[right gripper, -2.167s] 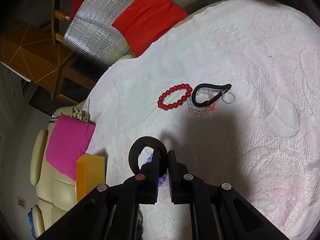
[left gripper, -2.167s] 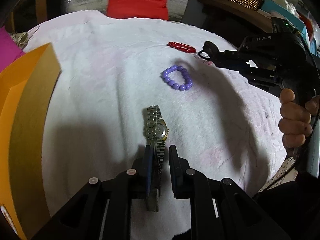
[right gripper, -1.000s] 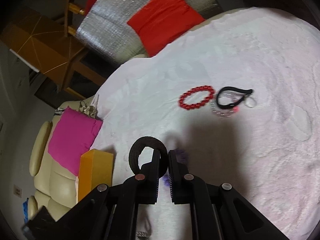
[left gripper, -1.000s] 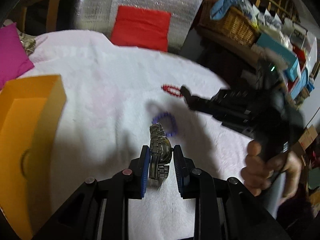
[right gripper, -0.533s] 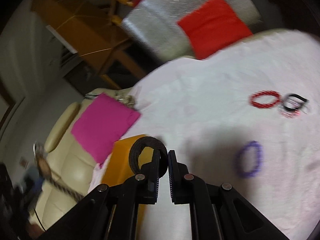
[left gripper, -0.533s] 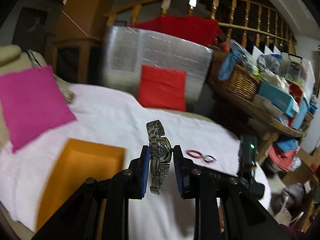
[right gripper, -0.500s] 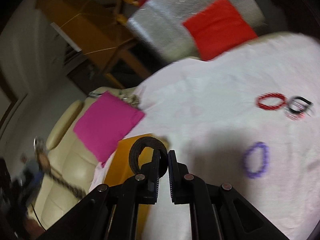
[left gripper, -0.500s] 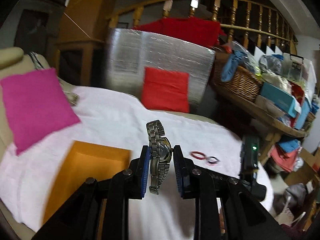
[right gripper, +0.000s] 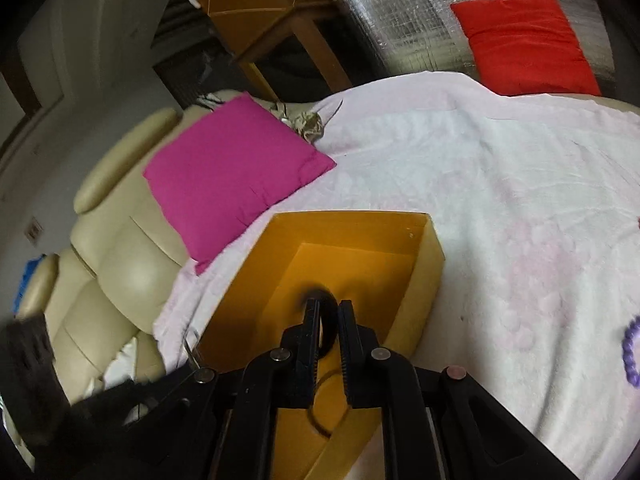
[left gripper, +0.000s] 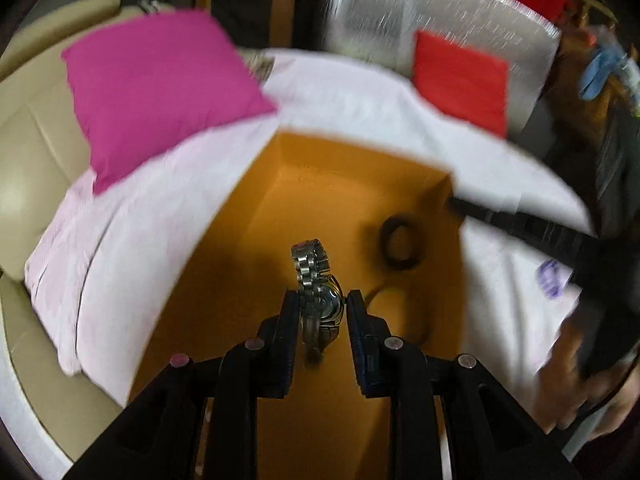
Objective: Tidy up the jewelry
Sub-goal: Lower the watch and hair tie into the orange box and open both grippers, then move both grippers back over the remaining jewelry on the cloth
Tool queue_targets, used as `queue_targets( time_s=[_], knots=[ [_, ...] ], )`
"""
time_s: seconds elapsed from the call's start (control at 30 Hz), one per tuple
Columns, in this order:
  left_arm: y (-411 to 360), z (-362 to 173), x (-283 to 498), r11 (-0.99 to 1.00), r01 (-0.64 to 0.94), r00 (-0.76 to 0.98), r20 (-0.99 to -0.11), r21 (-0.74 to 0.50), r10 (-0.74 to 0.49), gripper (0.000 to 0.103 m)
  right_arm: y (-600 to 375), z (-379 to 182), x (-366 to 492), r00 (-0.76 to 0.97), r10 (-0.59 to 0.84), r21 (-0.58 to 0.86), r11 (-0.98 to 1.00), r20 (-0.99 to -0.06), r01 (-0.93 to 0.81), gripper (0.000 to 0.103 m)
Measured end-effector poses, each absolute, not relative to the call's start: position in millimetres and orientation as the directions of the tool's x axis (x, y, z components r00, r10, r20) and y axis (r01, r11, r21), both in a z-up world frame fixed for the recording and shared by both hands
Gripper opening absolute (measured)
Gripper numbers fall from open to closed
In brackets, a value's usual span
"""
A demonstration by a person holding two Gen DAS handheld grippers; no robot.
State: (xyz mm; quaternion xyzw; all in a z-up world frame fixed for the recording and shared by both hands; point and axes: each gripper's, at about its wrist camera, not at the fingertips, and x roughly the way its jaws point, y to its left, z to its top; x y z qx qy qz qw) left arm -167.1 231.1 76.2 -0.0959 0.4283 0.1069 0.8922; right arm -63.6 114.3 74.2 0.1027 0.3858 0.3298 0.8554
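Both hands have swung from the blanket (right gripper: pixel 500 208) to over the orange box (left gripper: pixel 256 236). The left gripper (left gripper: pixel 322 305) clamps the watch (left gripper: pixel 318 292). The right gripper (right gripper: pixel 328 316) is opening, and the black hair tie (left gripper: pixel 400 248) falls at two o'clock, so that piece is nearly stowed.

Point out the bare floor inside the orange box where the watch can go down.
Bare floor lies at the far end of the orange box, toward its back wall, and along its left wall. The right side is crowded: the black hair tie is there with the right tongs, whose jaws are opening around it. The left tongs hold the watch mid-box.
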Motion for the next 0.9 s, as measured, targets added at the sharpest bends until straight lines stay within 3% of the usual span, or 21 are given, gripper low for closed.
queue_targets(
  time_s=[0.07,0.17,0.43,0.9],
  knots=[
    [227.2,68.2,-169.4,0.958,-0.286,0.592,-0.791,-0.027,0.155,0.025,111.3,74.7,-56.3,0.49,0.641,0.442,0.765,-0.59,-0.469,0.031],
    [215.2,73.8,-174.6,0.963,-0.27,0.607,-0.772,0.021,0.187,0.027,88.5,80.3,-53.0,0.517,0.648,0.475,0.762,-0.559,-0.441,0.045],
    [179.3,121.9,-187.3,0.951,-0.268,0.687,-0.662,0.153,0.3,0.043,8.4,90.5,-76.7,0.596,0.571,0.459,0.818,-0.565,-0.348,0.053],
    [108.0,178.9,-211.0,0.946,-0.227,0.772,-0.55,0.231,0.319,0.054,-113.3,108.7,-122.0,0.717,0.456,0.474,0.858,-0.527,-0.198,0.061]
  ],
)
